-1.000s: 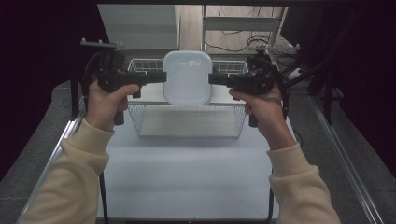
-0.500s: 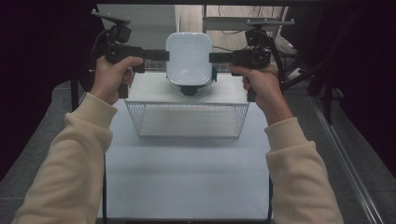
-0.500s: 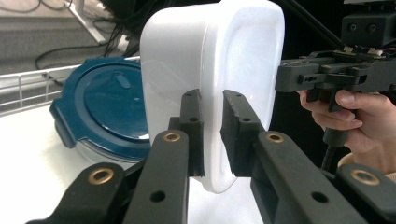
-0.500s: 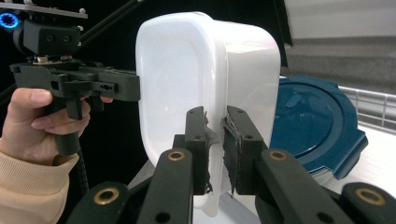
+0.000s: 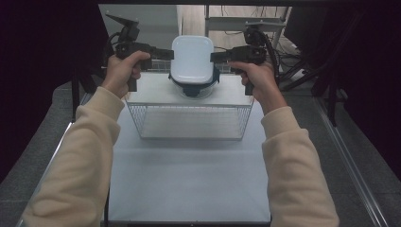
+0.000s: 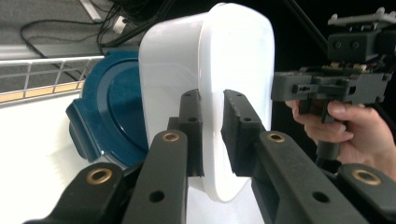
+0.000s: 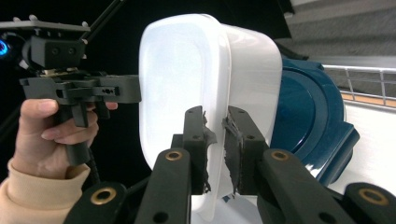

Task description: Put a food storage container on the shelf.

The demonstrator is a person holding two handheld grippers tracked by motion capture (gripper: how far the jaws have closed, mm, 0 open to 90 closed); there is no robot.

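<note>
Both sets of fingers pinch the rim of a white tub [image 5: 191, 59]: the left fingers [image 6: 194, 126] grip its left edge, the right fingers [image 7: 195, 135] its right edge, each pair with one pad inside the lip and one outside. The tub is smooth, glossy plastic, a rounded rectangle with a flared rim, and it is held aloft between the two grippers above a dark blue lid [image 5: 194, 88], which seems to rest on a white shelf [image 5: 151, 92]; whether tub and lid touch is hard to tell. Below the shelf a wire basket [image 5: 189, 122] stands on the pale bench [image 5: 189, 184]. The room behind is dark, with cables on the floor. The left gripper [image 5: 163, 54] and right gripper [image 5: 221, 55] point inward at each other, level; cream sleeves stretch forward from the bottom of the high view.
</note>
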